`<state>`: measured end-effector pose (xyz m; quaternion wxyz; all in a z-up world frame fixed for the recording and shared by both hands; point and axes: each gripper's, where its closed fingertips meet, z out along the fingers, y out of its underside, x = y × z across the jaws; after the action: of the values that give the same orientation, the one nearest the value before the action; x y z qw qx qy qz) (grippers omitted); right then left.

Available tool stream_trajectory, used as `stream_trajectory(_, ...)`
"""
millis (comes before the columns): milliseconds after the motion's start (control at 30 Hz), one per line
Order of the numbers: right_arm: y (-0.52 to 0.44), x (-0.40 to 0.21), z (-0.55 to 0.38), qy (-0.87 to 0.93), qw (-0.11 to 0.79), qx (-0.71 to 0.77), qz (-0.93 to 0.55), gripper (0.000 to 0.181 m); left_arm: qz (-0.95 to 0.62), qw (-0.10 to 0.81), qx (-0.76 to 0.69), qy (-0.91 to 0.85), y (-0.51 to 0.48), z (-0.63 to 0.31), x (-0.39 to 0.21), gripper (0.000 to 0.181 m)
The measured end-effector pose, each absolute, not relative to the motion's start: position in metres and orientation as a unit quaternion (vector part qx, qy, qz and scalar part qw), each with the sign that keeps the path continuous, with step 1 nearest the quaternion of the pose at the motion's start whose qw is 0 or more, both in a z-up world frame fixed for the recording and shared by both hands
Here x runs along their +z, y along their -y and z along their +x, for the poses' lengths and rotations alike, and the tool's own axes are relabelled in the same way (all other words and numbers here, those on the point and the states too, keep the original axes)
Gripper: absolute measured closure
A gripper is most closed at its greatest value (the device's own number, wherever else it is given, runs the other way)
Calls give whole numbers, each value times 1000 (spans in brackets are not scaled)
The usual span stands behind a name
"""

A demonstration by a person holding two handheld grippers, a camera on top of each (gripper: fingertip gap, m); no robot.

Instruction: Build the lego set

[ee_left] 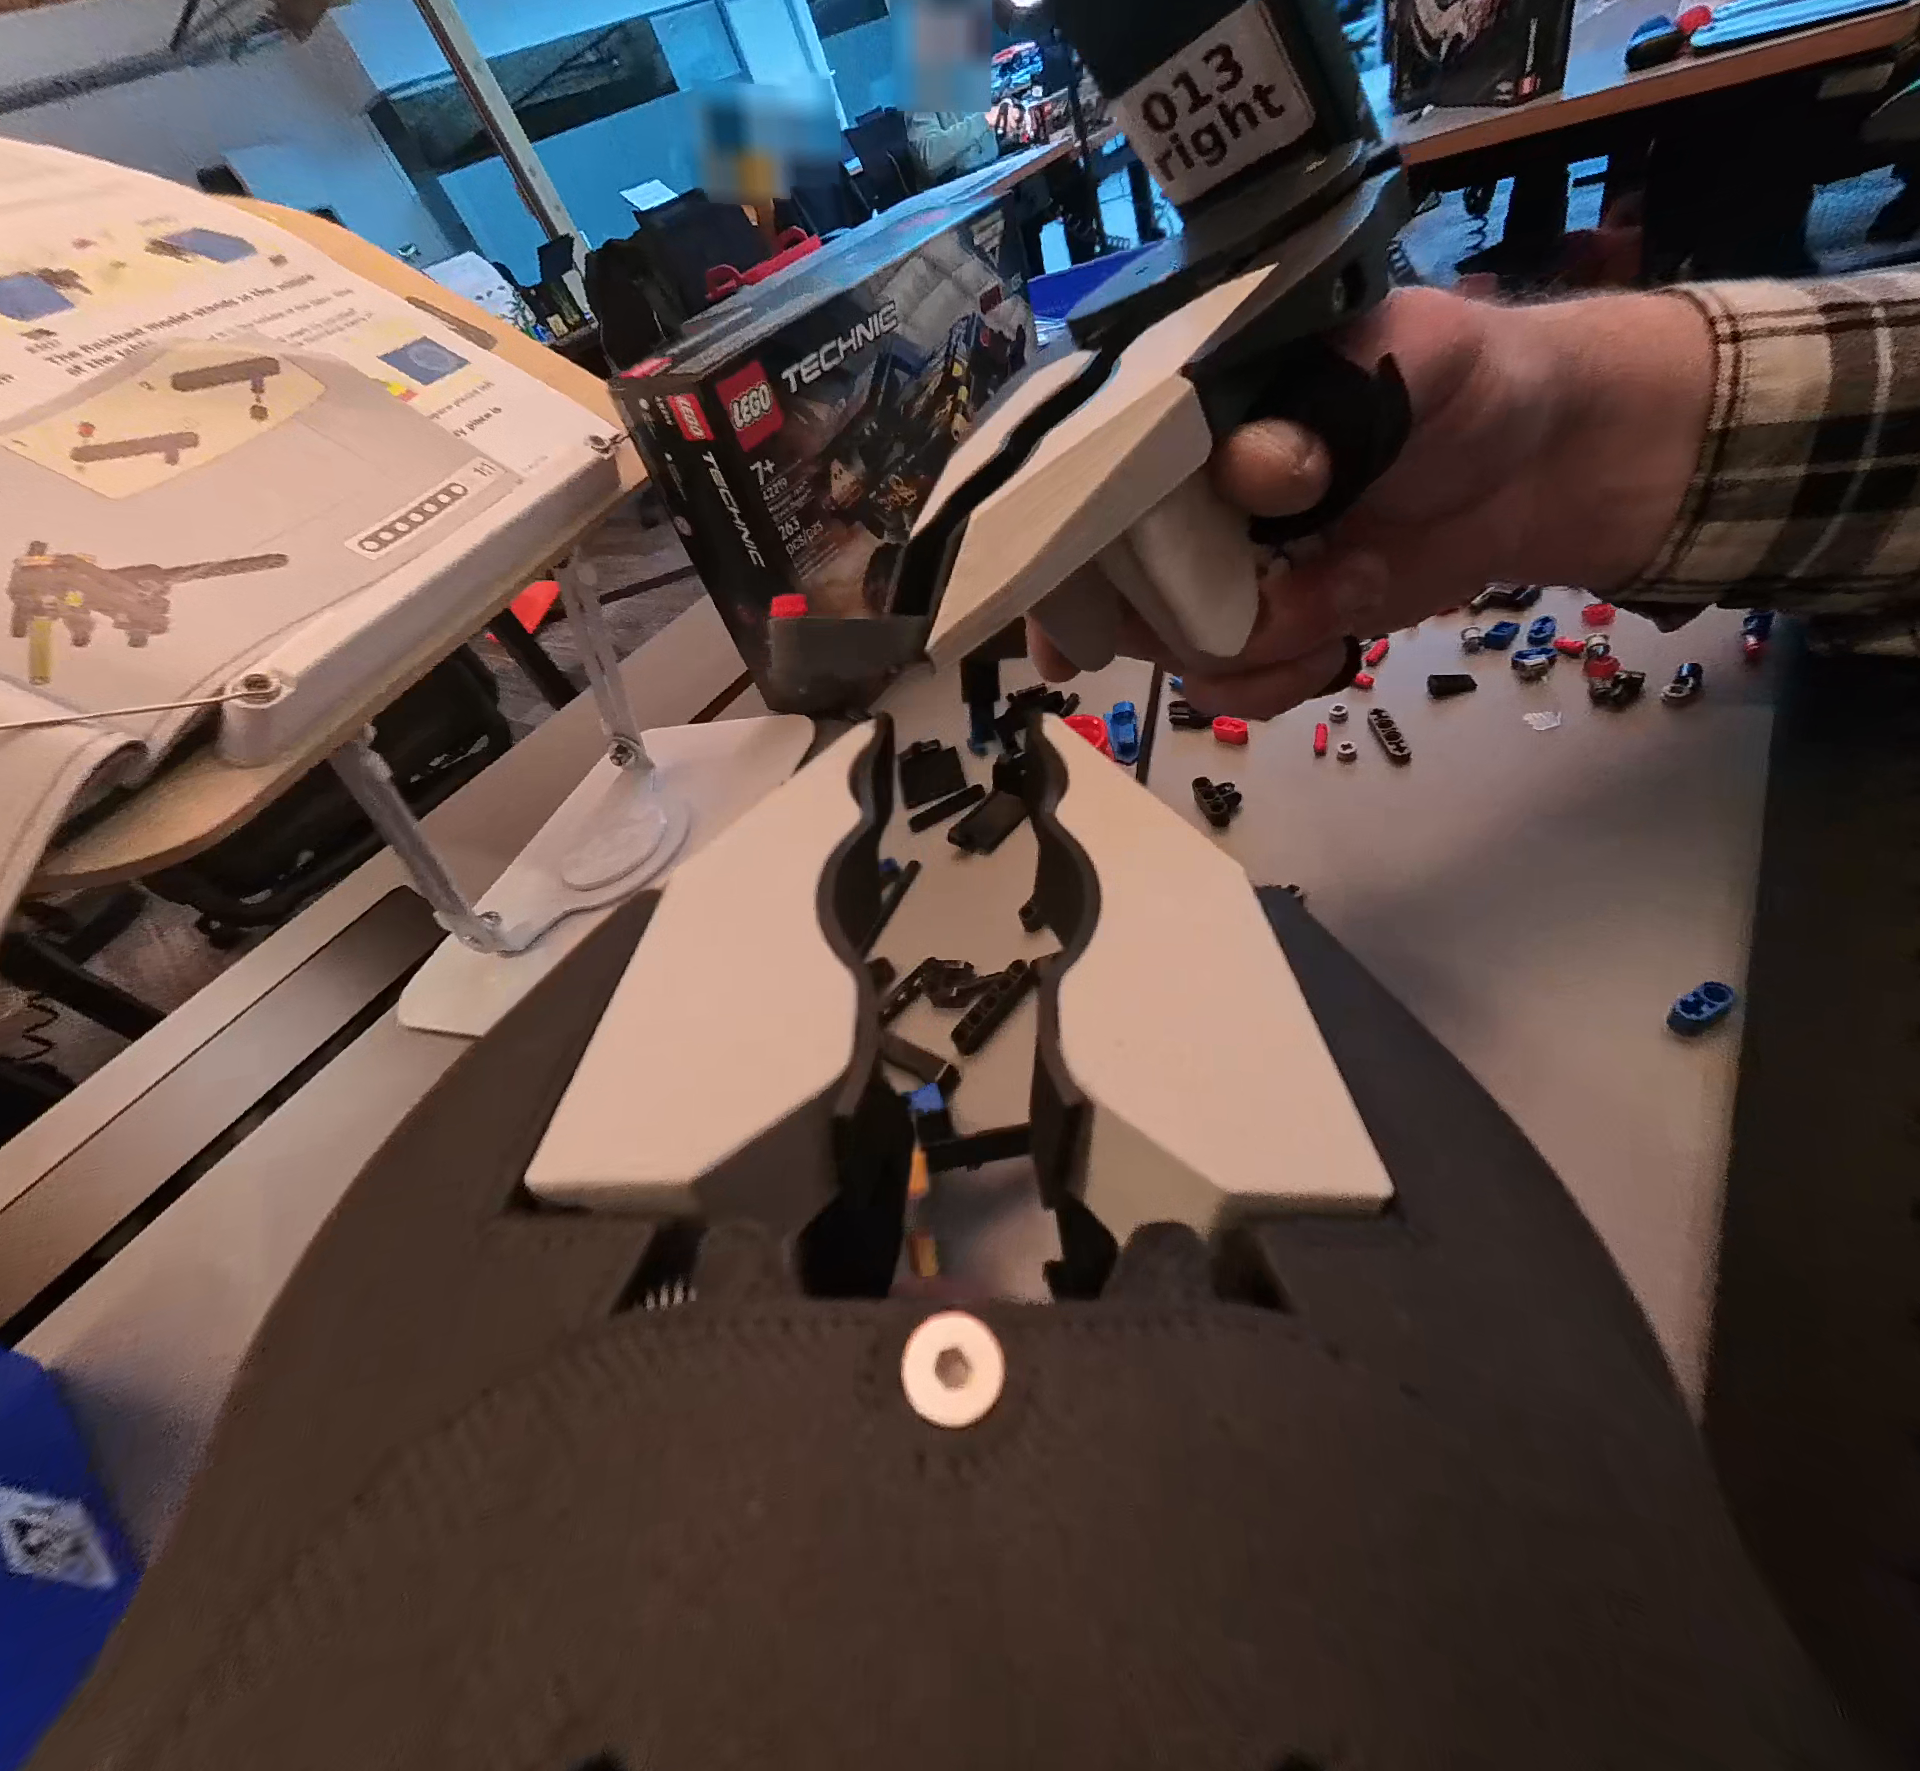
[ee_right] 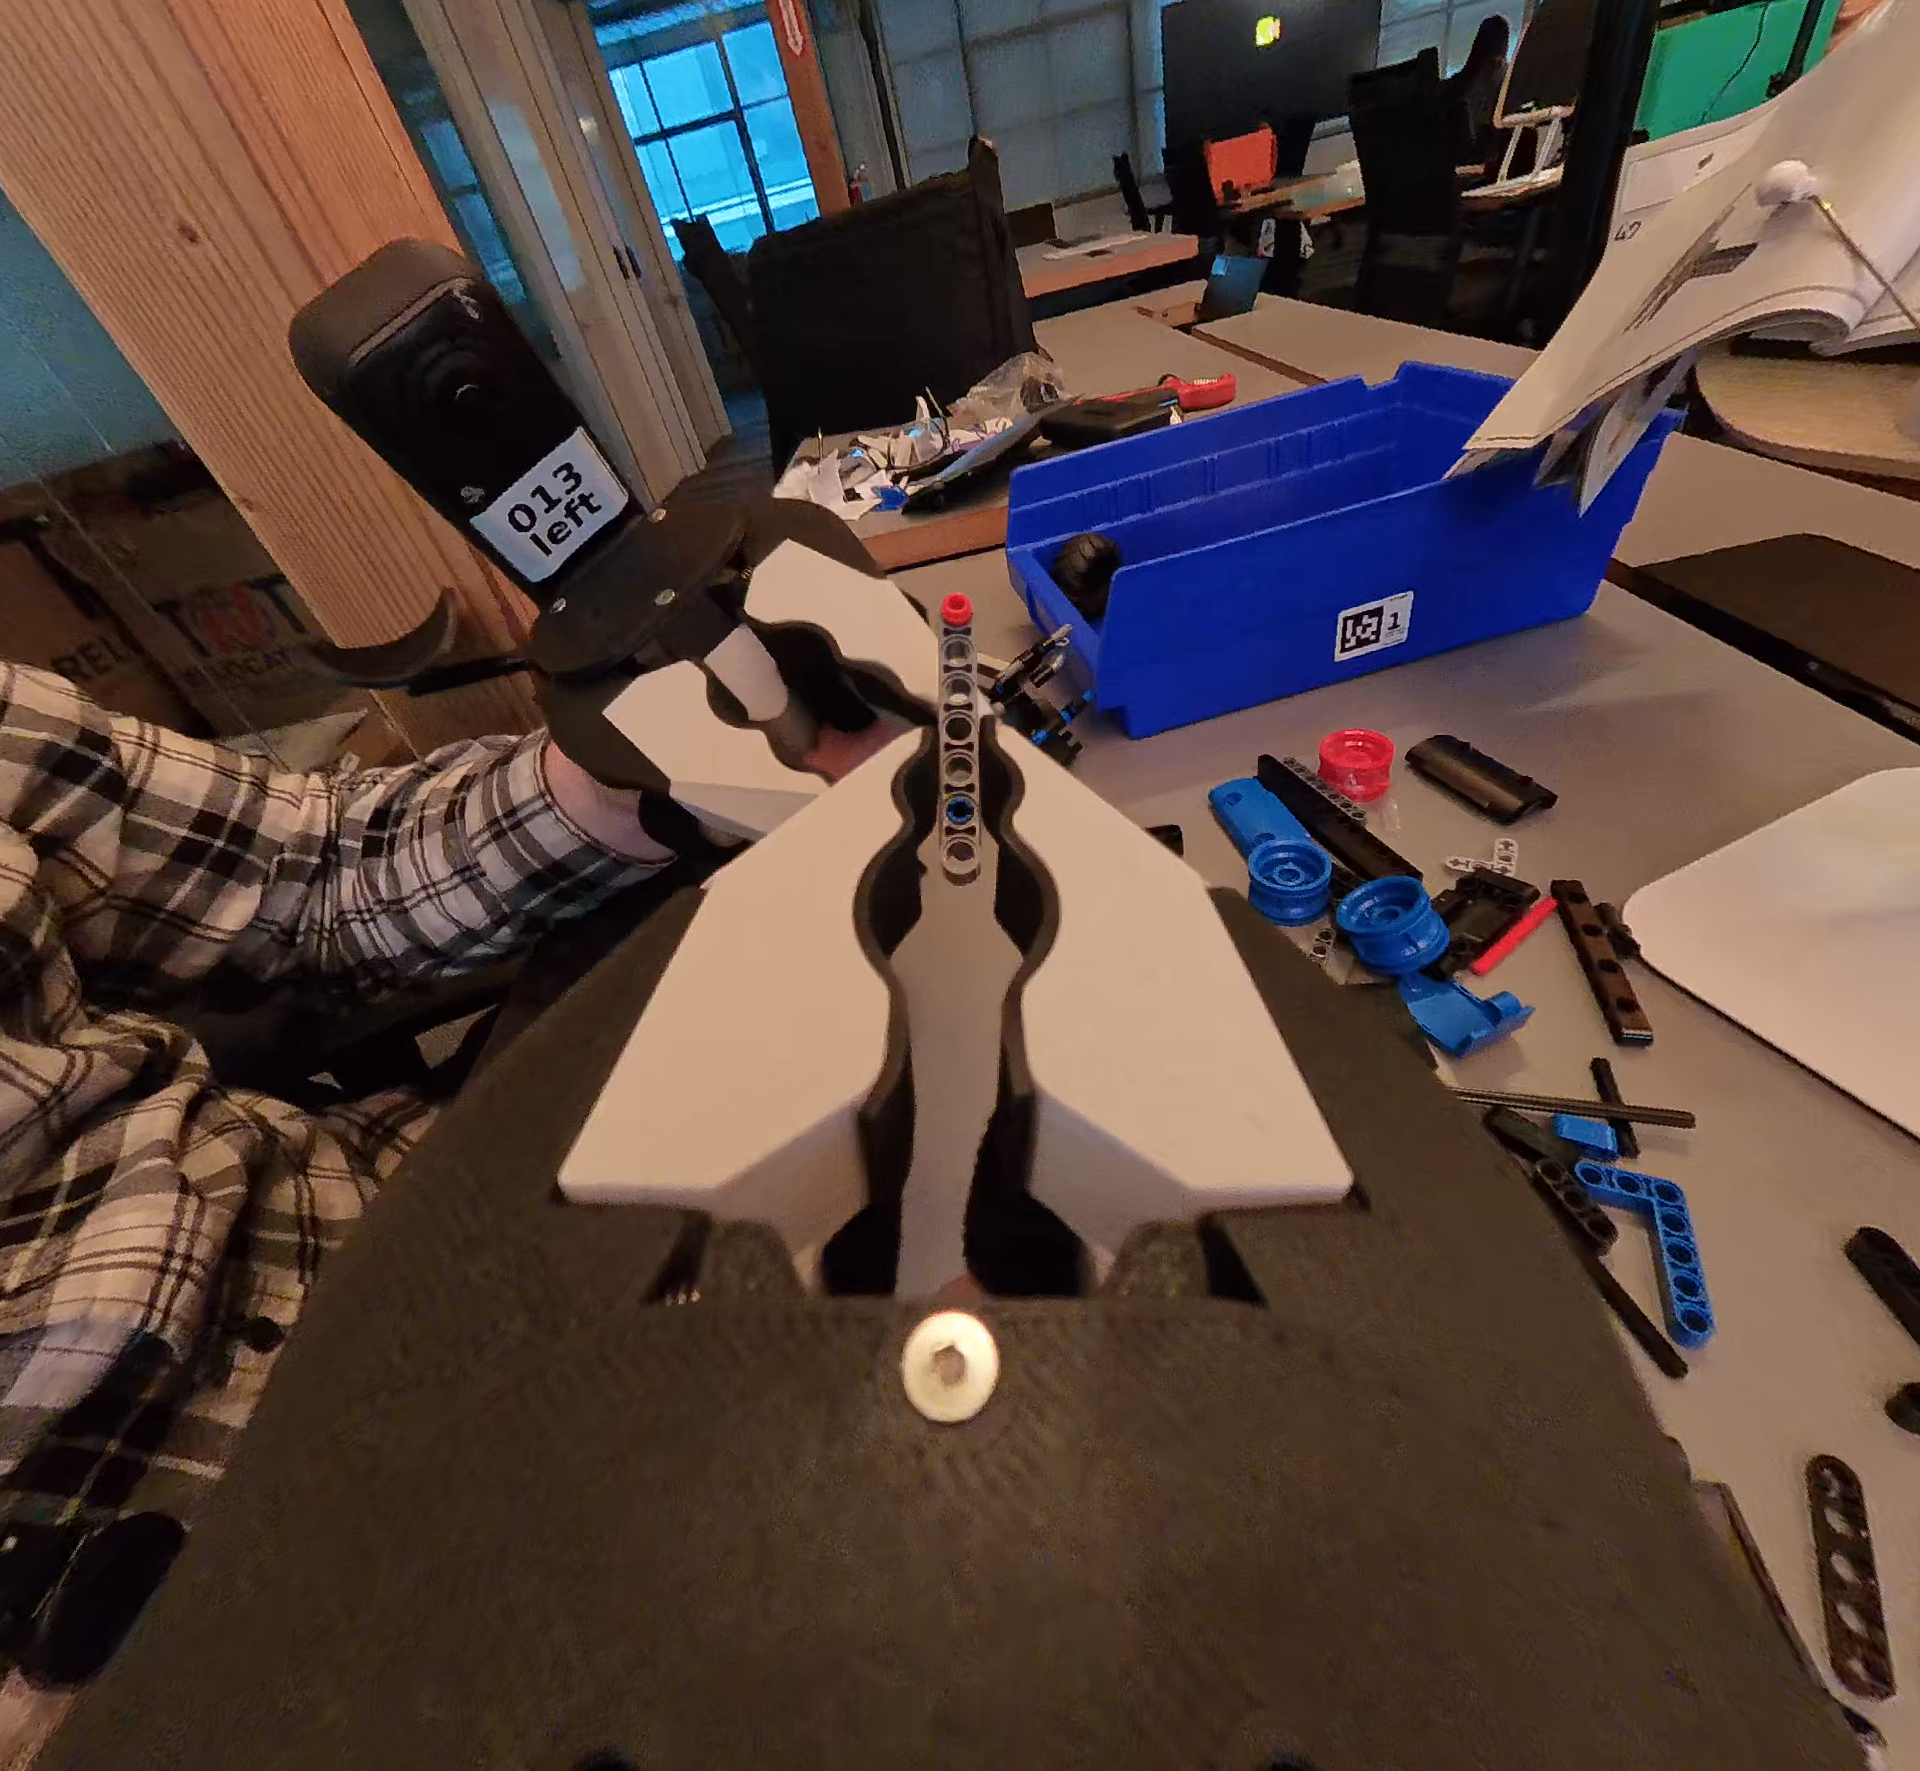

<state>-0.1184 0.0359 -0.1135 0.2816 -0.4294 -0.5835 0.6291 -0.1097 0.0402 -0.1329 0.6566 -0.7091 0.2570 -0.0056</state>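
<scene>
My right gripper (ee_right: 958, 755) is shut on a grey holed beam (ee_right: 958, 734) and holds it upright above the table. The beam has a red pin (ee_right: 956, 607) at its top and a blue pin (ee_right: 961, 809) lower down. In the left wrist view the right gripper (ee_left: 920, 625) hangs in front of the Lego box, and the beam (ee_left: 842, 646) sticks out of its tips. My left gripper (ee_left: 961, 734) is open above several loose black pieces (ee_left: 966, 994). It also shows in the right wrist view (ee_right: 831, 693), just left of the beam.
An instruction booklet (ee_left: 260, 433) on a white stand and the Lego box (ee_left: 821, 433) stand at the left and behind. A blue bin (ee_right: 1299, 558) sits far right. Blue wheels (ee_right: 1288, 880), a red wheel (ee_right: 1356, 763), a blue L-beam (ee_right: 1662, 1243) and small pieces (ee_left: 1538, 661) are scattered on the grey table. The red wheel (ee_right: 1356, 763) sits 25 cm or so from the ends of my left fingers.
</scene>
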Motion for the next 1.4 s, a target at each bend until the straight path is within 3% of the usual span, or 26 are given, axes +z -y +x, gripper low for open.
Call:
stream_trajectory(433,-39,-119,-120,577,267,638,-435,176,-792,561,171,-171,69,-269,-117,134)
stream_trajectory(700,-36,-129,-123,584,257,632,-440,176,-857,472,163,-129,115,-332,-174,131)
stream_trajectory(900,-37,-131,-124,584,255,631,-442,176,-895,415,104,-125,107,-339,-227,116)
stream_trajectory(1000,-39,-131,-123,584,255,631,-443,177,-904,396,96,-127,102,-341,-244,118)
stream_trajectory(1100,-40,-132,-123,584,255,631,-443,177,-903,401,90,-129,97,-337,-249,139)
stream_trajectory(1400,-38,-131,-122,587,256,630,-440,177,-862,443,114,-216,95,-306,-236,140)
